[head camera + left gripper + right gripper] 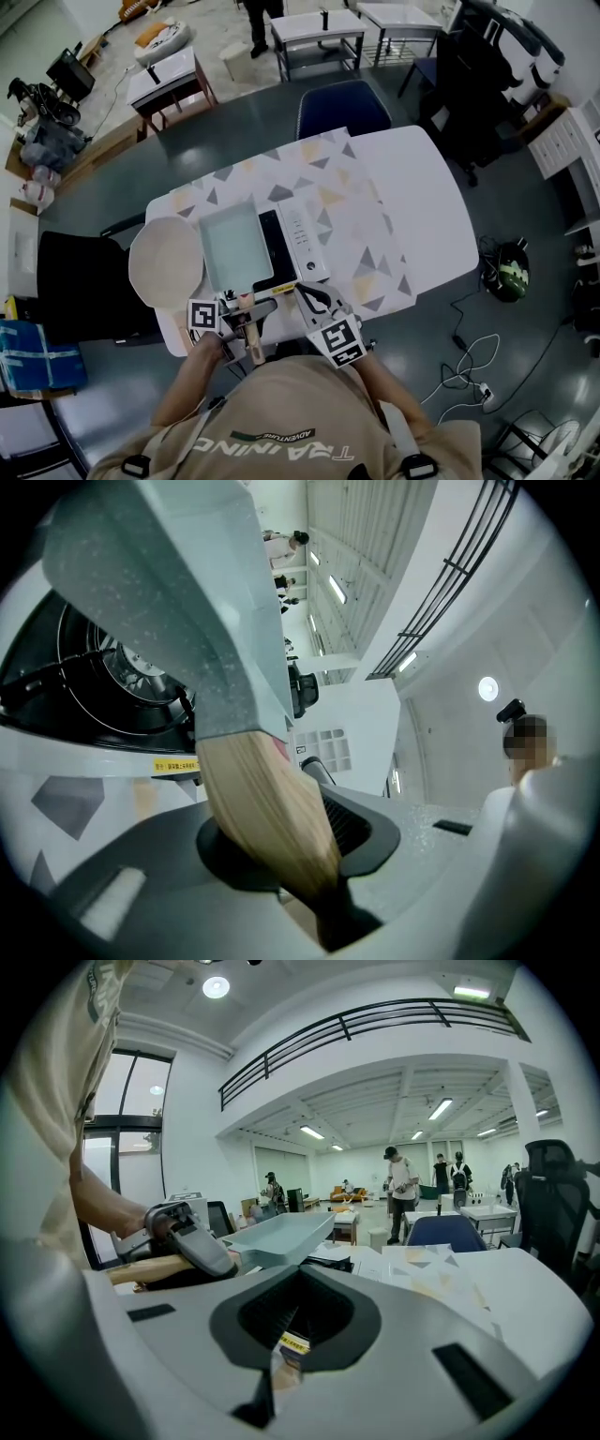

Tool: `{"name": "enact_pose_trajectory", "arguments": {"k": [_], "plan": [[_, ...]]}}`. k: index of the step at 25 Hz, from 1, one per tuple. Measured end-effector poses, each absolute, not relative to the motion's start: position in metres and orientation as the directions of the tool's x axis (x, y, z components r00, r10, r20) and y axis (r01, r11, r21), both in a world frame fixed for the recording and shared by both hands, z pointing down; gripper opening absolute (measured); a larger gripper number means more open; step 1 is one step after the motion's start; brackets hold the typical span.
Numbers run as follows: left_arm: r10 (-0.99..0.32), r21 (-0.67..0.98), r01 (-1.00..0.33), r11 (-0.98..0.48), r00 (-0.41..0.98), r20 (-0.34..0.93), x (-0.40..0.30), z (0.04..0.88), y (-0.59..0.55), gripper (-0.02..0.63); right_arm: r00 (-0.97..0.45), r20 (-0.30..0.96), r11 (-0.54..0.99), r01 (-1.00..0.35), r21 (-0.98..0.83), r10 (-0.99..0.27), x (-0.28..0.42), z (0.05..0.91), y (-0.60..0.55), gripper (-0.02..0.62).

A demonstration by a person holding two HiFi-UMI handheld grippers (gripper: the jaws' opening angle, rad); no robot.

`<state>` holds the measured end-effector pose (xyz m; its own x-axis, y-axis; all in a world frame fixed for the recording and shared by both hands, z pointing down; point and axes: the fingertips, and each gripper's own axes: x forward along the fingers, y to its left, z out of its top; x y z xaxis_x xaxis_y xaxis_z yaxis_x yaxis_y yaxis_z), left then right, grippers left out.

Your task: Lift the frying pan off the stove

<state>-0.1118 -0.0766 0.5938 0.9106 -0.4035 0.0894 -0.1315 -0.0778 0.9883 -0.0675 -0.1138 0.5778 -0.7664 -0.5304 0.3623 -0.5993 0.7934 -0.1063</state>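
Note:
A square pale-teal frying pan (230, 246) hangs over the black-and-white stove (305, 244), its wooden handle (251, 323) pointing toward me. My left gripper (246, 314) is shut on that handle. In the left gripper view the handle (267, 808) runs down between the jaws, and the pan's speckled grey underside (178, 602) stands clear of the burner (103, 677). My right gripper (314, 298) hovers at the stove's front right corner, its jaws a narrow slit apart with nothing between them. The right gripper view shows the pan (281, 1237) raised and tilted, level with the left gripper (192, 1241).
A round beige plate (164, 262) lies just left of the stove. A triangle-patterned cloth (347, 206) covers the white table (431, 206). A blue chair (342, 108) stands at the far side, a black chair (80, 281) at the left.

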Motion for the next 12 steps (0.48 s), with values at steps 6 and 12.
{"name": "enact_pose_trajectory", "arguments": {"k": [6, 12], "plan": [[-0.372, 0.983, -0.142, -0.116, 0.924, 0.090, -0.112, 0.576, -0.067, 0.100, -0.758, 0.339, 0.781, -0.617, -0.095, -0.558, -0.063, 0.567, -0.119, -0.005], [-0.343, 0.975, -0.166, -0.149, 0.933, 0.107, -0.120, 0.563, -0.060, 0.101, -0.761, 0.316, 0.784, -0.616, -0.080, -0.566, -0.067, 0.553, -0.121, -0.004]]}}
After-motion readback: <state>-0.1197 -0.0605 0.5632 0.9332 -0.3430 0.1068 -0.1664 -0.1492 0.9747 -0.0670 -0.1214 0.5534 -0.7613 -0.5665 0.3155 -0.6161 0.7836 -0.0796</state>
